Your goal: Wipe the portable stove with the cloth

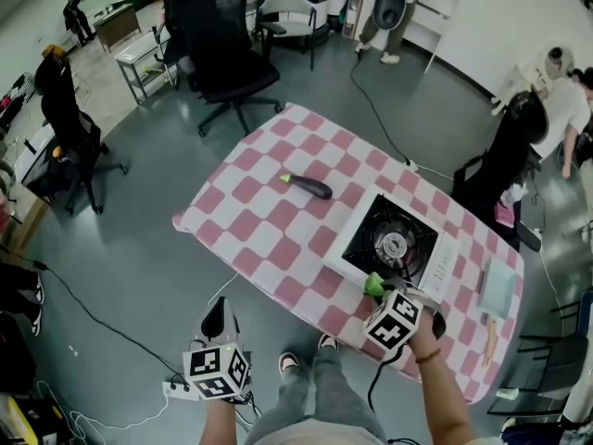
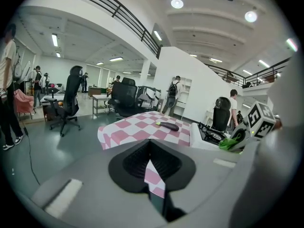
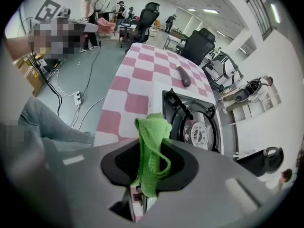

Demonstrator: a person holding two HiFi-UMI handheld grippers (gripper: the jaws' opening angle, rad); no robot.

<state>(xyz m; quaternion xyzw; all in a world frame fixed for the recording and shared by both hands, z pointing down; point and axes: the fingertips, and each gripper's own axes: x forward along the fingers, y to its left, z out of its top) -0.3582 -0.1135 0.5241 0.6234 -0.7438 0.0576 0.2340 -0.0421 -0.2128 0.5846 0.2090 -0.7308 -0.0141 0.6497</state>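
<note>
The portable stove [image 1: 389, 242] is white with a black burner and sits on the pink-checked table [image 1: 269, 211], toward its right end. My right gripper [image 1: 379, 291] hovers at the stove's near edge, shut on a green cloth [image 1: 373, 285]. In the right gripper view the cloth [image 3: 152, 137] stands bunched up out of the gripper [image 3: 146, 184], just short of the stove [image 3: 194, 123]. My left gripper [image 1: 216, 321] hangs over the floor, off the table's near side, shut with nothing in it. The left gripper view looks past the gripper [image 2: 154, 184] to the stove [image 2: 209, 133] and cloth [image 2: 230, 143].
A dark eggplant [image 1: 309, 185] lies mid-table, left of the stove. A pale blue flat item [image 1: 498, 286] and a small orange thing [image 1: 489, 337] lie at the table's right end. Office chairs [image 1: 225, 63] ring the table. Cables and a power strip [image 1: 176, 390] lie on the floor.
</note>
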